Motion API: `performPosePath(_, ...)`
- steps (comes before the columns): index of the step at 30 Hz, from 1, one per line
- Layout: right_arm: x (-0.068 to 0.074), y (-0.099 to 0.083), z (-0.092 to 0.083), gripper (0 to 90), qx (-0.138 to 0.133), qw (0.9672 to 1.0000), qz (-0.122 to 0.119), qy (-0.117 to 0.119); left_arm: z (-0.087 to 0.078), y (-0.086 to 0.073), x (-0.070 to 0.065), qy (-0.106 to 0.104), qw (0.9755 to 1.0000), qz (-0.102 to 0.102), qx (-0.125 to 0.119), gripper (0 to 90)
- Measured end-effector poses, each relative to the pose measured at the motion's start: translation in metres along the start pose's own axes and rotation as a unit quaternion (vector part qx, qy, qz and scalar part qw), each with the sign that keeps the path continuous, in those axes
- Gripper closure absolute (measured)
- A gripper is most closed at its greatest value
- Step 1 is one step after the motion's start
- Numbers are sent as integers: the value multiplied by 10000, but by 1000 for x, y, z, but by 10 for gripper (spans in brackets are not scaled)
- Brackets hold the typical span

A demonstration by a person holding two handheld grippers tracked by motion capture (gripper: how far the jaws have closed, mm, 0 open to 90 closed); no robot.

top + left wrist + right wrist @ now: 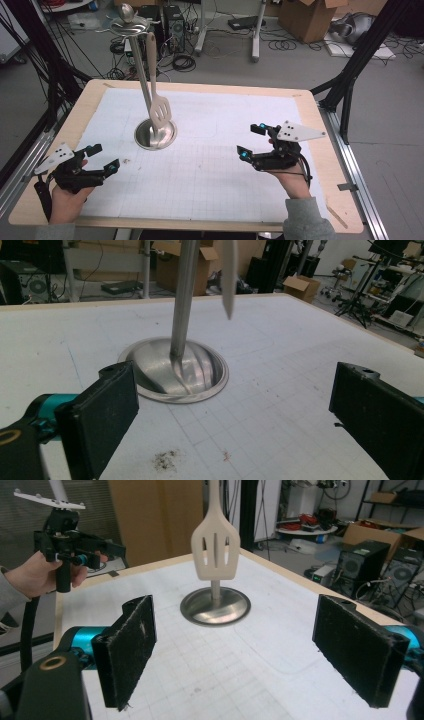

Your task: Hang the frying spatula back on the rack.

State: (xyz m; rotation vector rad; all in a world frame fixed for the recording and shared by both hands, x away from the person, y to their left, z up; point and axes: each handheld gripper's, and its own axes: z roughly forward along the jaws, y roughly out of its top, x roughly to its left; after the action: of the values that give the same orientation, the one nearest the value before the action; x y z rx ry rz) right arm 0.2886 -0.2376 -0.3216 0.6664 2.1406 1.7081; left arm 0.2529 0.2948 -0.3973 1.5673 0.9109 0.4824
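Pale wood edges the table (80, 107), and a white gridded mat (210, 165) covers most of its top. Near the far left part of the mat stands a polished steel rack (142, 85): a round domed base (155, 134), a slim pole leaning slightly, and a disc with a ball knob at the top. A cream slotted spatula (159, 102) hangs from that disc, its long axis nearly upright, handle up and flat slotted blade down, the blade just above the base and beside the pole. Nothing lies between the grippers and the rack; the mat there is bare apart from a few dark crumbs (165, 459). The left gripper (102, 159) rests at the near left edge, jaws spread, nothing between the black pads. The right gripper (251, 141) sits at the near right, jaws also spread wide and empty, pointing toward the rack. Cardboard boxes (310, 17) and cables clutter the floor beyond the table.
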Motion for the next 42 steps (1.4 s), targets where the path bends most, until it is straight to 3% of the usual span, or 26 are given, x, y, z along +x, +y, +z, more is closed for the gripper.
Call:
performPosePath(13, -5, -33, -31, 169, 34, 9987, 153, -480, 1, 2, -1, -138, 9999, 2, -62, 61)
performPosePath(19, -9, -50, -45, 169, -22, 9973, 400, -615, -2, 5, -1, -313, 9993, -25, -190, 61)
performPosePath(23, -11, -59, -57, 168, -84, 9964, 482, -691, -4, 6, -2, -319, 9992, 67, -241, 61)
performPosePath(27, -15, -69, -66, 163, -185, 9952, 636, -716, -5, 7, -2, -340, 9990, 85, -295, 61)
performPosePath(32, -18, -79, -76, 158, -238, 9949, 663, -720, -7, 9, -3, -359, 9985, 145, -395, 61)
performPosePath(36, -22, -84, -89, 155, -416, 9935, 696, -802, -11, 10, -6, -339, 9974, 384, -500, 61)
performPosePath(39, -25, -88, -101, 152, -614, 9928, 724, -726, -13, 11, -7, -411, 9965, 510, -519, 61)
performPosePath(42, -28, -92, -110, 151, -689, 9931, 726, -615, -13, 10, -7, -478, 9966, 487, -471, 61)
